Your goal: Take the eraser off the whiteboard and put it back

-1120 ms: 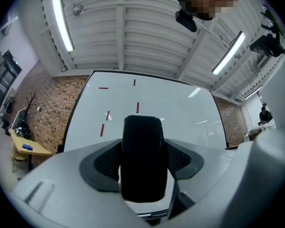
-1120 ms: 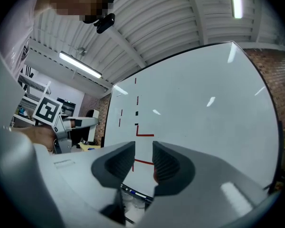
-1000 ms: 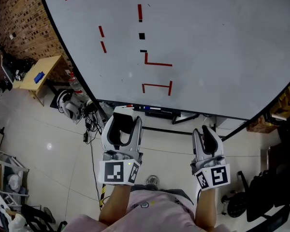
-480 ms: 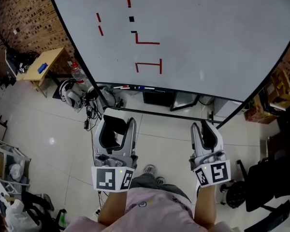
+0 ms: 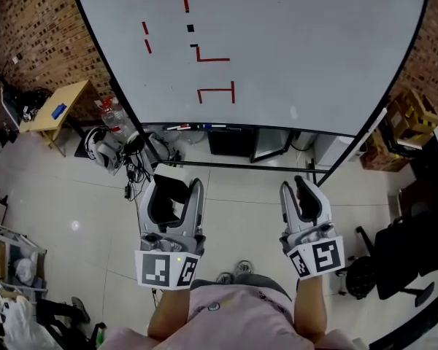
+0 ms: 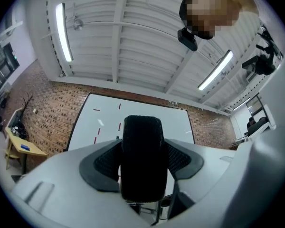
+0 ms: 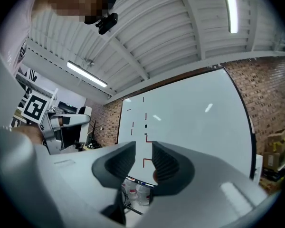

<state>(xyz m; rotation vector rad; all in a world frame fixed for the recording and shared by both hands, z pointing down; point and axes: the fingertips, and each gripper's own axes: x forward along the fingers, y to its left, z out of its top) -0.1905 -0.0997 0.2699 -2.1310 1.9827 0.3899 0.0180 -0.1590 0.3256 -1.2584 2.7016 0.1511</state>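
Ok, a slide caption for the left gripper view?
Left hand-held gripper clamped on the black eraser, aimed at the whiteboard before a brick wall.

head view | brick wall [image 5: 18, 31] 10 o'clock | wooden table [image 5: 71, 93] in front of it, small blue item [image 5: 58, 111] on top | water bottles [image 5: 111, 112] just beside table | cardboard boxes [image 5: 407, 115] 3 o'clock | black chair [image 5: 394, 261] 4 o'clock, on tiled floor [image 5: 241, 195]
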